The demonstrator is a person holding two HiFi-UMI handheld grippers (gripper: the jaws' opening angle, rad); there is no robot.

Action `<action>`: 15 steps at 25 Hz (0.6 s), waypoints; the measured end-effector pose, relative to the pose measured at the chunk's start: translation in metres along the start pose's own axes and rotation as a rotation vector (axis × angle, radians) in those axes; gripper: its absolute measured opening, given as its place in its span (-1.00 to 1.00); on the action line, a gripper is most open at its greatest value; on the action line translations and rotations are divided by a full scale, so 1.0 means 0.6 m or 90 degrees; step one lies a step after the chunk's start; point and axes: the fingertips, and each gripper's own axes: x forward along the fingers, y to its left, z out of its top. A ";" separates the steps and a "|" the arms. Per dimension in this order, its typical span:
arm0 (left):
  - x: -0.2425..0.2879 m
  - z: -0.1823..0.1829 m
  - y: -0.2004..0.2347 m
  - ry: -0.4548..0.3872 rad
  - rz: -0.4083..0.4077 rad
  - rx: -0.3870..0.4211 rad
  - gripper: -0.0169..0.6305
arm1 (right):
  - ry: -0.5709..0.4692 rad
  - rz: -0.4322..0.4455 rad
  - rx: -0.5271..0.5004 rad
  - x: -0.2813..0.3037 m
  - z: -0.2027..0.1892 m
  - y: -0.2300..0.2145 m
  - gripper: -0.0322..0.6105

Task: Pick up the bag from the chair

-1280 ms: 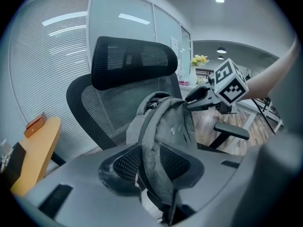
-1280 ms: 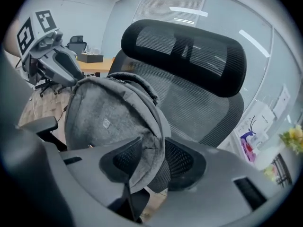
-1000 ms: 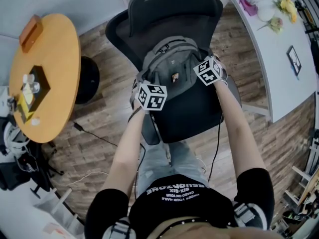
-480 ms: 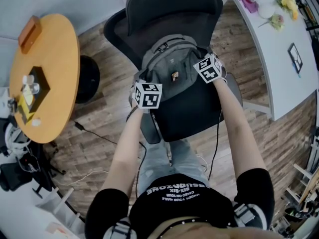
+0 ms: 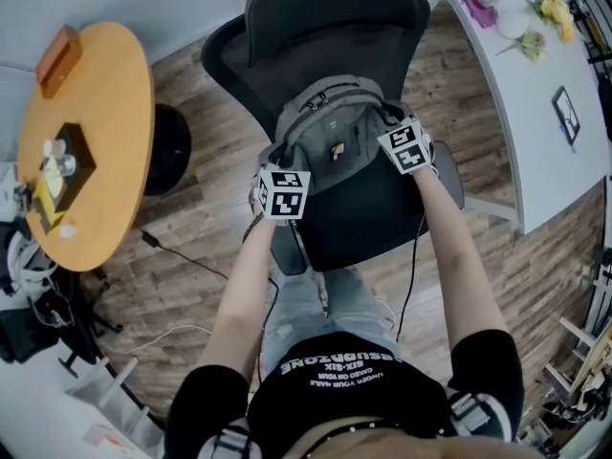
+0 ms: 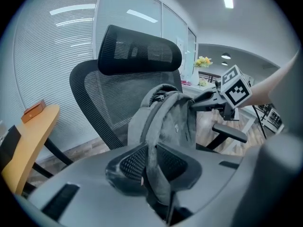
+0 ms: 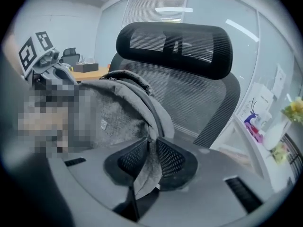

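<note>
A grey backpack (image 5: 333,132) stands upright against the mesh back of a black office chair (image 5: 330,27). My left gripper (image 5: 280,191) is at the bag's left side and my right gripper (image 5: 406,146) at its right side. In the left gripper view the jaws are shut on a grey shoulder strap (image 6: 152,162) of the backpack (image 6: 168,119). A second grey strap (image 7: 148,162) is pinched between the shut jaws in the right gripper view, with the backpack (image 7: 116,112) just beyond. The bag's underside is hidden, so I cannot tell if it rests on the seat (image 5: 368,223).
A round orange table (image 5: 81,142) with small items stands to the left. A white desk (image 5: 535,94) with flowers and a frame runs along the right. Cables (image 5: 191,266) trail over the wooden floor near the chair base. An armrest (image 6: 229,132) sticks out at the chair's right.
Both grippers have drawn slightly toward me while staying on the straps, and the backpack has shifted a little with them.
</note>
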 end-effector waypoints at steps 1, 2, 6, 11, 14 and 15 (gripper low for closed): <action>-0.001 -0.001 -0.002 -0.001 -0.001 0.001 -0.71 | -0.003 -0.004 -0.003 -0.003 -0.002 0.001 -0.66; -0.003 -0.001 -0.004 -0.002 -0.001 0.002 -0.71 | -0.006 -0.007 -0.005 -0.006 -0.003 0.001 -0.66; -0.006 -0.006 -0.008 -0.005 -0.002 0.002 -0.71 | -0.015 -0.011 0.006 -0.014 -0.008 0.005 -0.67; -0.009 -0.010 -0.015 -0.010 0.003 -0.003 -0.71 | -0.023 -0.022 0.027 -0.022 -0.015 0.008 -0.67; -0.012 -0.014 -0.018 -0.011 0.004 -0.004 -0.71 | -0.029 -0.031 0.033 -0.028 -0.019 0.012 -0.68; -0.013 -0.015 -0.018 -0.012 0.005 -0.004 -0.71 | -0.030 -0.033 0.037 -0.031 -0.021 0.014 -0.68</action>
